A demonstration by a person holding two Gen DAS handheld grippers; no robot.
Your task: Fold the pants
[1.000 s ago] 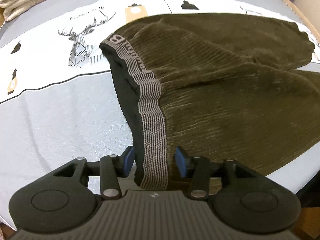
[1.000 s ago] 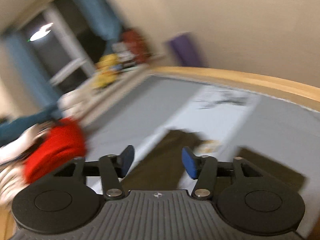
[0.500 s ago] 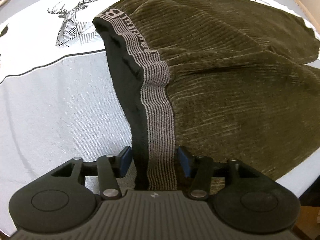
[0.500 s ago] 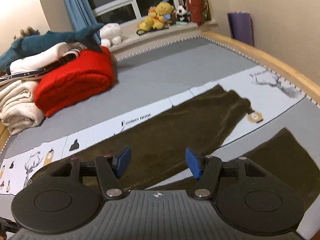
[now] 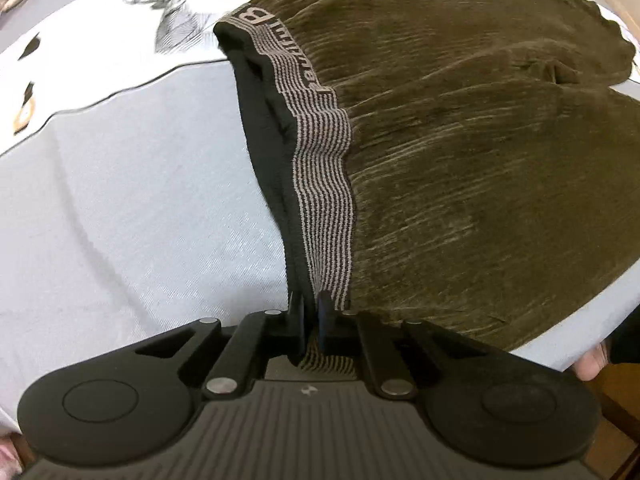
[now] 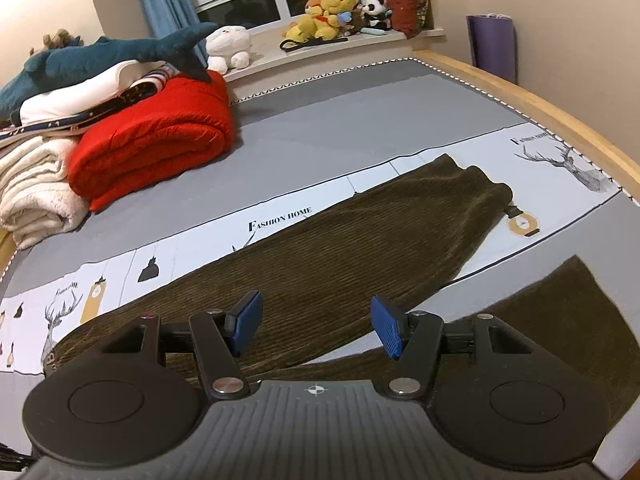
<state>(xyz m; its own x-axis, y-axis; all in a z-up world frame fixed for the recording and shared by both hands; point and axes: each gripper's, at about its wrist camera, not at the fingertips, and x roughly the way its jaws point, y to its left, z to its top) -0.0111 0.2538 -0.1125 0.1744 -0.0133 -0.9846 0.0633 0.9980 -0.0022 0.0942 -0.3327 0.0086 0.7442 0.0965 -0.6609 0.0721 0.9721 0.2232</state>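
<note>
Dark olive corduroy pants (image 5: 460, 152) lie spread on a grey and white bed sheet (image 5: 120, 200). Their striped elastic waistband (image 5: 324, 184) runs toward me in the left wrist view. My left gripper (image 5: 310, 320) is shut on the near end of that waistband. In the right wrist view the pants (image 6: 340, 248) stretch across the bed with both legs apart, one leg end (image 6: 480, 188) far right, the other (image 6: 568, 300) nearer. My right gripper (image 6: 316, 324) is open and empty, held above the pants near the crotch area.
A red folded blanket (image 6: 156, 140), white towels (image 6: 36, 192) and a blue shark plush (image 6: 100, 60) are piled at the bed's far left. Stuffed toys (image 6: 332, 12) sit on the window sill. The wooden bed frame (image 6: 560, 112) runs along the right.
My left gripper has closed on the waistband; it was open around it before. My right gripper has swung from a blurred view of the room and settled over the pants, still open.
</note>
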